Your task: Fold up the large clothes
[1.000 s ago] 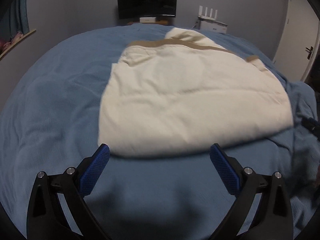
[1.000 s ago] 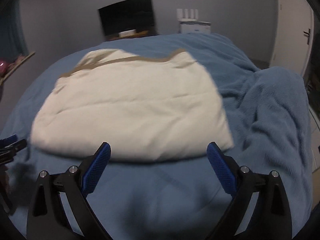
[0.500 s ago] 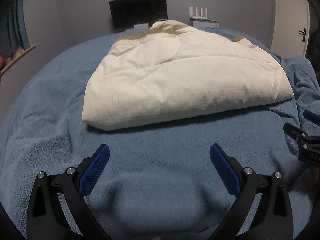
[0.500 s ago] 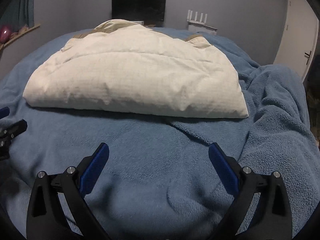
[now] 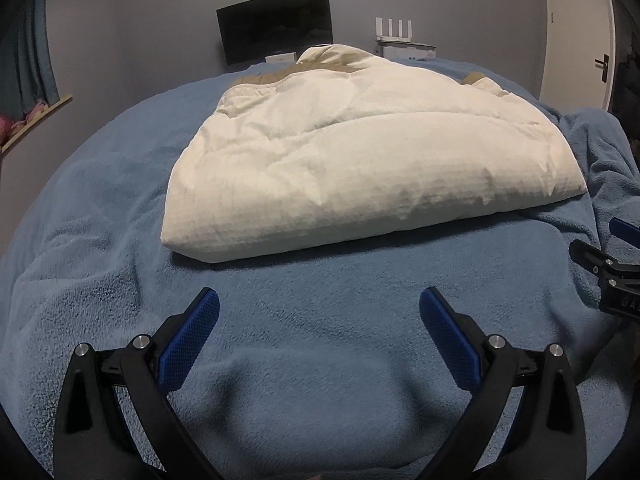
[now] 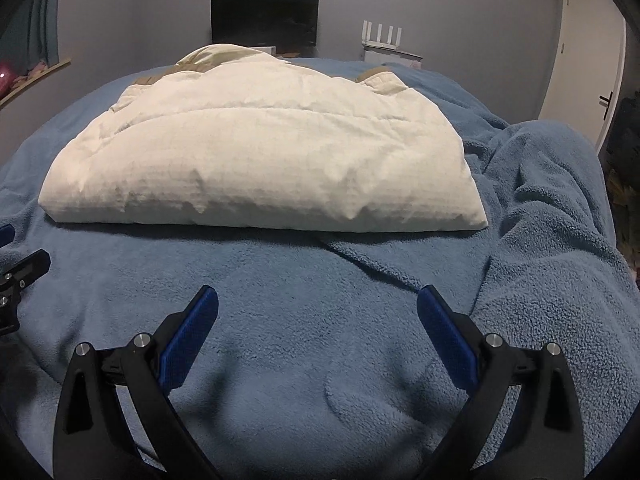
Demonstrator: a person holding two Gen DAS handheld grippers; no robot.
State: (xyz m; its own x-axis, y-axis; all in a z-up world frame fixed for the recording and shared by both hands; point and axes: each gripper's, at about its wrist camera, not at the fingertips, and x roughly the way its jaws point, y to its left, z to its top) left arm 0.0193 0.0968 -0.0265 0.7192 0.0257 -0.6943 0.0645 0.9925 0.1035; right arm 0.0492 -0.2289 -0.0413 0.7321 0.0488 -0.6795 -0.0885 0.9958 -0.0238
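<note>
- Both sets of jaws stand wide apart and hold nothing: the left gripper [image 5: 319, 312] and the right gripper [image 6: 318, 312] hover low over the blue blanket [image 5: 320, 280], clear of the garment.
- At 12 o'clock from each gripper lies the cream padded coat [image 5: 360, 160], already doubled into a thick bundle, tan trim at its far edge.
- From the left wrist view the right gripper shows at 3 o'clock; the left one shows at 9 o'clock in the right view.
- Judged step: pull away, or take one more fold.
- If folding again, pinch the near edge at its two corners, through every layer.
- Lift both sides evenly, so the bulky filling does not spring open.
- A blanket ridge [image 6: 540, 200] at 2 o'clock could snag the right fingers.
</note>
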